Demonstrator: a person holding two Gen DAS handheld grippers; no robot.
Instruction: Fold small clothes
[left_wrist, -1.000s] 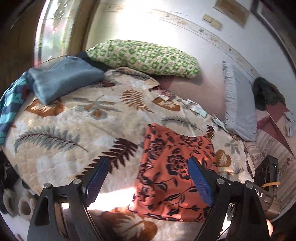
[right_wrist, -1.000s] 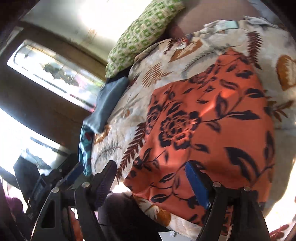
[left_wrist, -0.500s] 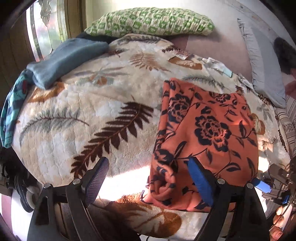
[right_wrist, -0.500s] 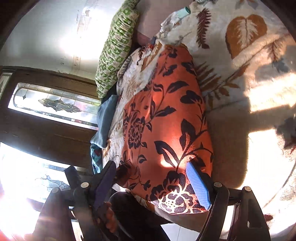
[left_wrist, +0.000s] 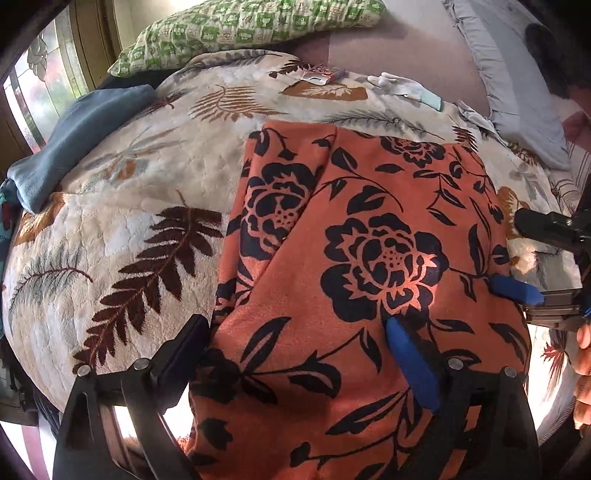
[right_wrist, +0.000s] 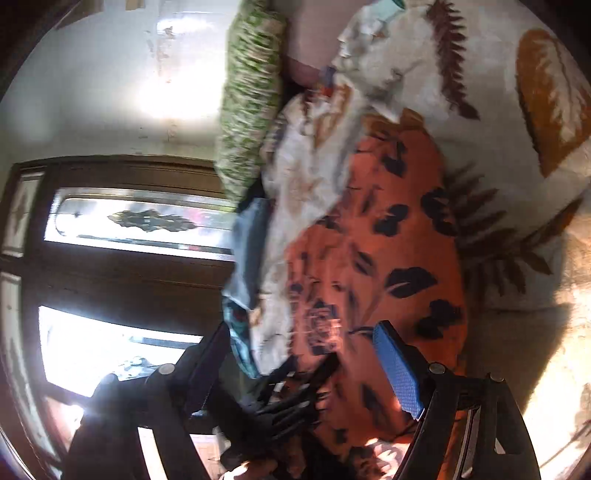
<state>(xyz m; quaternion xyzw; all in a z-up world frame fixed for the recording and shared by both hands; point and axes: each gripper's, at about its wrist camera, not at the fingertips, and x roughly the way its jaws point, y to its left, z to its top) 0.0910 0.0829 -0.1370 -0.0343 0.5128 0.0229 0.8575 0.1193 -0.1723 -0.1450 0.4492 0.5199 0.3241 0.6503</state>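
An orange garment with black flowers (left_wrist: 362, 236) lies flat on a leaf-patterned blanket (left_wrist: 140, 206); it also shows in the right wrist view (right_wrist: 384, 258). My left gripper (left_wrist: 295, 347) is open, low over the garment's near left edge, one finger at that edge, the other over the cloth. My right gripper (right_wrist: 306, 354) is open at the garment's right side; it shows at the right of the left wrist view (left_wrist: 532, 266), one blue pad (left_wrist: 515, 290) on the cloth's right edge. The right wrist view is blurred.
A green patterned pillow (left_wrist: 251, 22) lies at the back. A folded blue cloth (left_wrist: 81, 129) lies at the blanket's left. A grey pillow (left_wrist: 513, 77) is at the back right. Small packets (left_wrist: 321, 75) lie on the far blanket. A wooden window frame (right_wrist: 122, 266) stands at the left.
Both grippers have dropped closer to the orange garment, the left to its near left edge, the right to its right edge. The right view has swung and blurred.
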